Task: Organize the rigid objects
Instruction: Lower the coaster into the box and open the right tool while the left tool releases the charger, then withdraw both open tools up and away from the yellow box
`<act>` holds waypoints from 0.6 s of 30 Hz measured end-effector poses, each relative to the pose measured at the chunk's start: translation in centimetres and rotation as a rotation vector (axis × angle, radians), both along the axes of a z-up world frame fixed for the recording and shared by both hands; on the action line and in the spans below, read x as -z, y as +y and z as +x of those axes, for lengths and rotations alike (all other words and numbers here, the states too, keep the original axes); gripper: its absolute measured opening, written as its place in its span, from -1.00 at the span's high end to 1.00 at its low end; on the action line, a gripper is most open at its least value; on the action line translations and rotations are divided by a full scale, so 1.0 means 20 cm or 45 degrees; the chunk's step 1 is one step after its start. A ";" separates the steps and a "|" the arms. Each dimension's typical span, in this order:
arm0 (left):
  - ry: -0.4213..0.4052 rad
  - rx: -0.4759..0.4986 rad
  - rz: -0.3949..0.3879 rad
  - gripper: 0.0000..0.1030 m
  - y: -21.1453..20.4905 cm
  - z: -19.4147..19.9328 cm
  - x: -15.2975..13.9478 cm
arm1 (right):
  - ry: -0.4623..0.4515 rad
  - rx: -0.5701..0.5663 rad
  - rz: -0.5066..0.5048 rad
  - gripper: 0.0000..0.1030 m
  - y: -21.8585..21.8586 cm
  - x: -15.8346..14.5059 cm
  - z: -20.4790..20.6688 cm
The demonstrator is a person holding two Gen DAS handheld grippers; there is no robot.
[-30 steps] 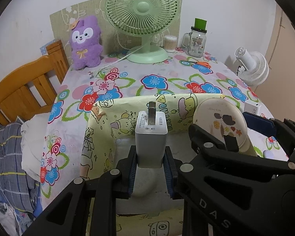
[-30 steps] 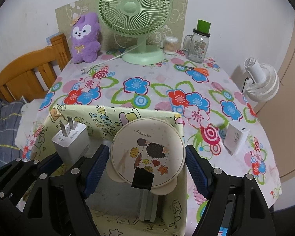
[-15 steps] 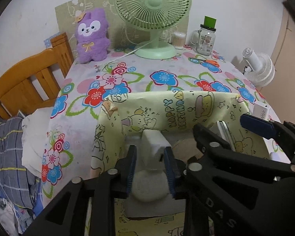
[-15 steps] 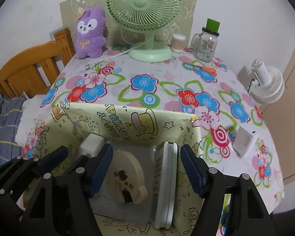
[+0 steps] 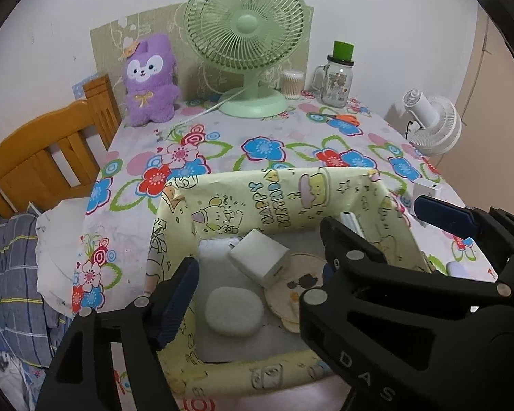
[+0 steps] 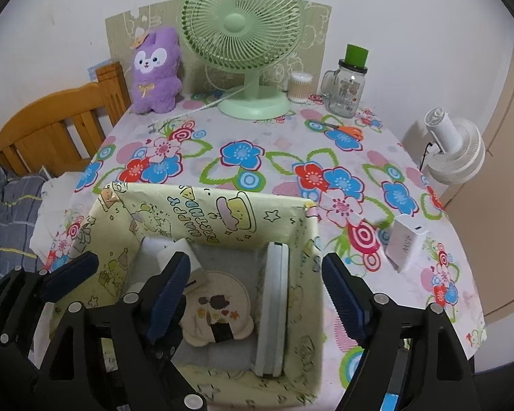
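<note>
Two grippers are hovering over the yellow cartoon-print box (image 6: 222, 215), the left gripper (image 5: 257, 294) and right gripper (image 6: 257, 294) both opening with nothing pinched. Lying released inside are the white plug charger (image 5: 258, 257), tilted on the round hedgehog-print mirror (image 6: 219, 311). Next, likely, the right one is needing to reach the white power adapter (image 6: 406, 241) on the floral tablecloth (image 6: 257, 157).

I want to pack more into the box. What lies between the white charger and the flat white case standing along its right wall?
The round hedgehog-print mirror lies flat between the charger and the case, clearest in the right wrist view.
</note>
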State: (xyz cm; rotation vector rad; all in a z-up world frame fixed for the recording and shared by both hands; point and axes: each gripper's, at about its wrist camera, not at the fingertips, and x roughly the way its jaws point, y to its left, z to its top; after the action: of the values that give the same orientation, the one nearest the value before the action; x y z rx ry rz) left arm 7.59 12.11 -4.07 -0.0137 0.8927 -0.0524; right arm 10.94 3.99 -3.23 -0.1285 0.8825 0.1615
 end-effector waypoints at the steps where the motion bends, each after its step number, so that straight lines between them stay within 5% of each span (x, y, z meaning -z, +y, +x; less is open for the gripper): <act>1: -0.006 0.002 0.002 -0.51 -0.01 -0.01 -0.01 | -0.005 0.001 0.003 -0.65 -0.01 -0.01 -0.01; 18: -0.072 0.022 0.045 -0.53 -0.19 -0.17 -0.12 | -0.080 0.027 0.042 -0.84 -0.20 -0.12 -0.19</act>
State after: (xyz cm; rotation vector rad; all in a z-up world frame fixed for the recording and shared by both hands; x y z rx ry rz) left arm 4.23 8.39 -1.71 0.0281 0.8372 -0.0528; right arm 7.14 0.09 -0.90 -0.0928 0.8179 0.1517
